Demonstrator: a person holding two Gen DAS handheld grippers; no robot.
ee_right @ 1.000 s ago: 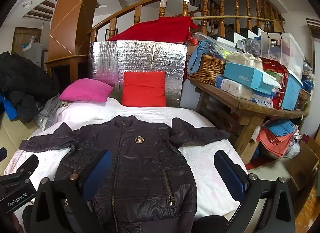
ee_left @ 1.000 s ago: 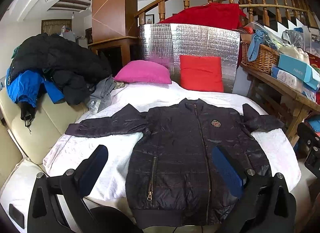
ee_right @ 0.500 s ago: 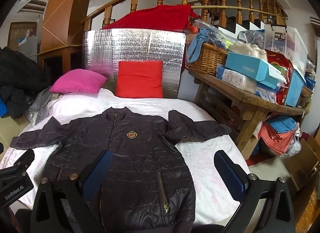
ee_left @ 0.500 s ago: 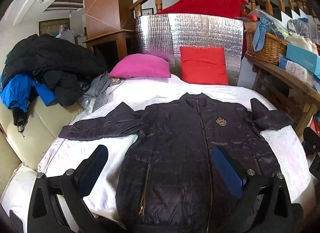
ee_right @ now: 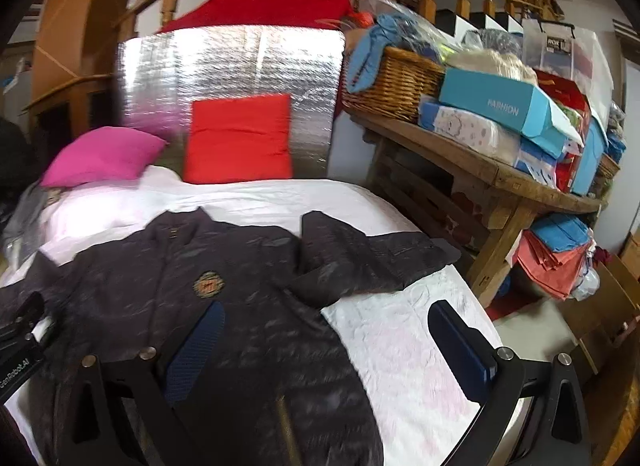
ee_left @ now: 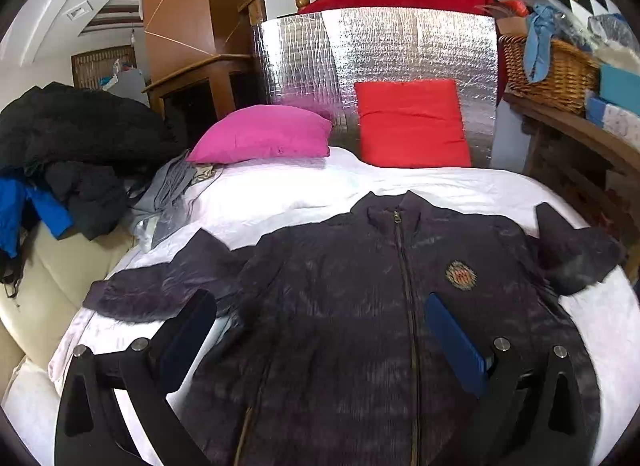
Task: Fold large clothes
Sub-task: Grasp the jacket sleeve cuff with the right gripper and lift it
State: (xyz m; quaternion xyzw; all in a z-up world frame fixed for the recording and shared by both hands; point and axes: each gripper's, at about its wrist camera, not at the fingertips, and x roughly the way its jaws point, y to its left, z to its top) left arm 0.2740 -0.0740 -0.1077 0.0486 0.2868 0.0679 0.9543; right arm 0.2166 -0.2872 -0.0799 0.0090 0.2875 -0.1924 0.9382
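A dark quilted jacket [ee_left: 360,306] lies face up and zipped on the white bed [ee_left: 300,189], collar toward the pillows, with a round crest on its chest [ee_left: 461,275]. One sleeve [ee_left: 160,286] stretches out to the left; the other [ee_right: 372,258] lies bent at the right. My left gripper [ee_left: 320,330] hovers open over the jacket's body, nothing between its fingers. In the right wrist view the jacket [ee_right: 240,306] fills the lower left, and my right gripper [ee_right: 326,340] hangs open above its right side and the bare sheet.
A pink pillow [ee_left: 264,137] and a red pillow [ee_left: 412,123] lean against a silver foil panel [ee_left: 380,53]. Dark and blue coats [ee_left: 60,153] pile on a cream sofa at left. A wooden table [ee_right: 480,169] with a wicker basket [ee_right: 396,81] and boxes flanks the bed's right.
Both grippers have moved forward and lower over the bed, so the jacket looms larger. The right gripper has also swung toward the right sleeve. Both stay open.
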